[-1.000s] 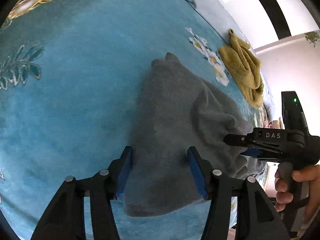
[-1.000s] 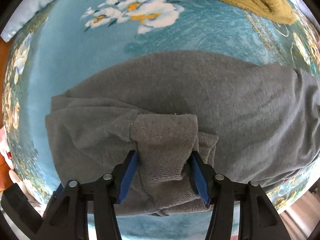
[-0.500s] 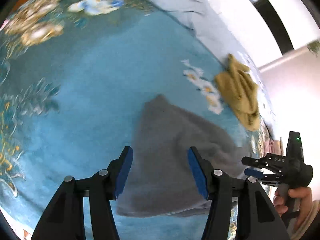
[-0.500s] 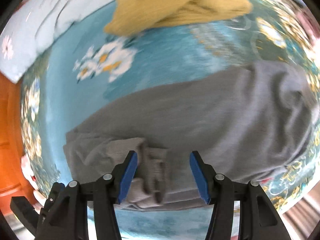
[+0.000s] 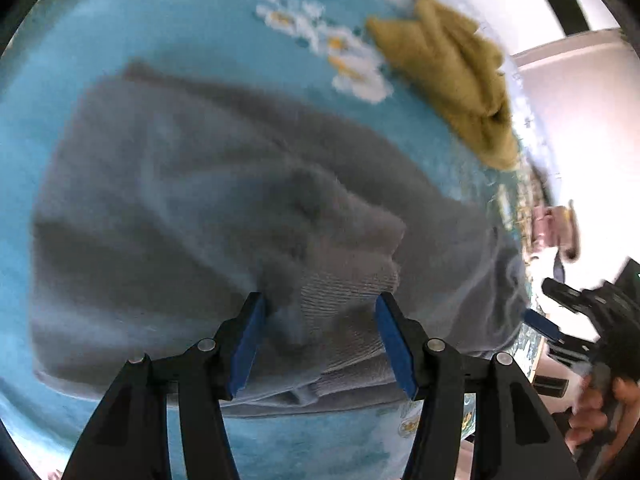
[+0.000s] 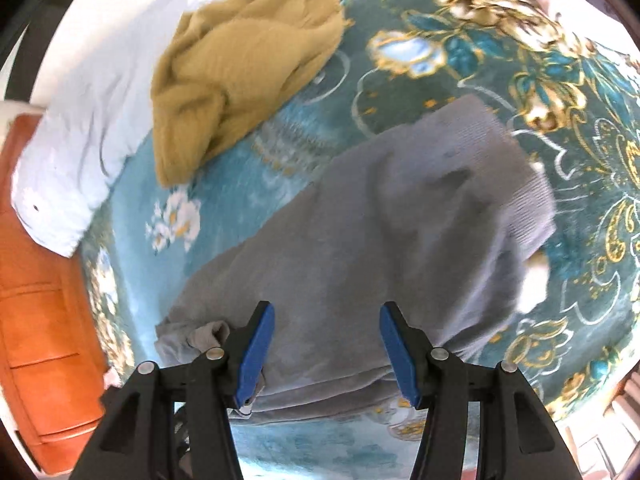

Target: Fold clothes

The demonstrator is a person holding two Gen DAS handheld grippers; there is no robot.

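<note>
The grey sweater (image 5: 208,208) lies on the bed, on its blue flowered bedspread (image 5: 168,16), partly folded: a sleeve with a ribbed cuff (image 5: 344,288) is laid across the body. A second ago the right tongs (image 6: 326,344) stood close over that cuff, the cloth bunched between the blue pads. Now they are pulled back and higher above the sweater, standing wide with nothing between them, and the cuff no longer sits in their gap. Meanwhile the left tongs (image 5: 320,336), which had hovered over the plain near edge of the sweater, have come in low over the folded sleeve; they too stand wide, the cuff lying between the pads but not pinched.

I judge that the sleeve has been let go in its folded place and the work is passing to the other hand. The sweater's ribbed hem (image 6: 516,184) lies flat at the far end from the right tongs, so a fold of the body seems left to make.

The mustard sweater (image 6: 244,68) sits crumpled beyond the grey sweater, beside a pale pillow (image 6: 80,140), not folded.
</note>
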